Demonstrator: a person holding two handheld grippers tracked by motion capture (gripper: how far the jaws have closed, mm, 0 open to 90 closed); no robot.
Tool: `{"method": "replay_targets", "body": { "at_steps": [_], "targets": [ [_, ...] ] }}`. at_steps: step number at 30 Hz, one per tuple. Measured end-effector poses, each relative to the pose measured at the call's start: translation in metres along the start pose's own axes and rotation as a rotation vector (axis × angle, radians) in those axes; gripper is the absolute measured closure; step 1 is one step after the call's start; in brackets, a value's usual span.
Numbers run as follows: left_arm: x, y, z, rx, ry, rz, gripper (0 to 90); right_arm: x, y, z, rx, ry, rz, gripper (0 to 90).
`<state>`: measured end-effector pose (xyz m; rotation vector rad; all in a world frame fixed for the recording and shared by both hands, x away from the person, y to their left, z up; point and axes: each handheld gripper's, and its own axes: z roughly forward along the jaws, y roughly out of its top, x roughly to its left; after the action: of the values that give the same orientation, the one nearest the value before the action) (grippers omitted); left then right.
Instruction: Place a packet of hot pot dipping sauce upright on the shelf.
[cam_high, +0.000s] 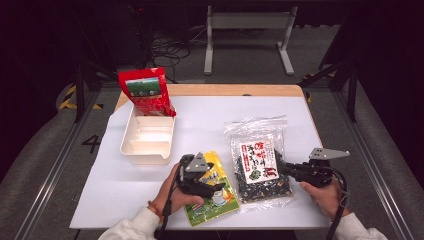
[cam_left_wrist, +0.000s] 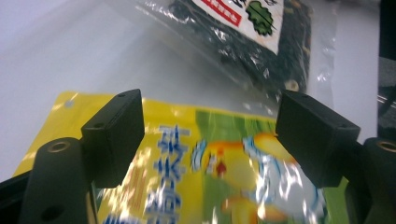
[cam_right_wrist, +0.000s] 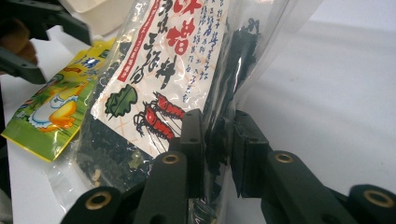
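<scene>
The right tongs (cam_high: 280, 167) are clamping the right edge of the clear seaweed bag (cam_high: 259, 162), which is lying on the white worktop (cam_high: 200, 125) near its front edge. The left tongs (cam_high: 212, 184) are hovering apart over the yellow packet (cam_high: 217, 197), just left of the bag, their jaws gripping nothing. A white tray (cam_high: 148, 137) and a red pouch (cam_high: 145, 90) are sitting farther back, well apart.
</scene>
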<state>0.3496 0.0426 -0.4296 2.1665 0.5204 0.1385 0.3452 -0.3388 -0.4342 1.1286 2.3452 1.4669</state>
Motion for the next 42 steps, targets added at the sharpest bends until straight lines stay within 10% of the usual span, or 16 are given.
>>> {"method": "replay_targets", "body": {
  "at_steps": [17,28,37,42],
  "targets": [
    [0.013,0.023,0.049,-0.037,-0.108,-0.172,15.7,0.009,-0.003,-0.008,-0.066,-0.007,-0.098,75.0],
    [0.005,0.039,0.055,-0.076,-0.154,-0.123,41.0,0.015,0.001,-0.010,-0.096,-0.025,-0.137,74.2],
    [0.007,0.044,0.039,-0.206,-0.209,-0.116,64.0,0.017,0.007,-0.022,-0.167,-0.046,-0.142,77.0],
    [-0.001,0.056,0.022,-0.262,-0.217,-0.045,72.9,0.023,0.016,-0.032,-0.215,-0.042,-0.170,76.7]
  ]
}}
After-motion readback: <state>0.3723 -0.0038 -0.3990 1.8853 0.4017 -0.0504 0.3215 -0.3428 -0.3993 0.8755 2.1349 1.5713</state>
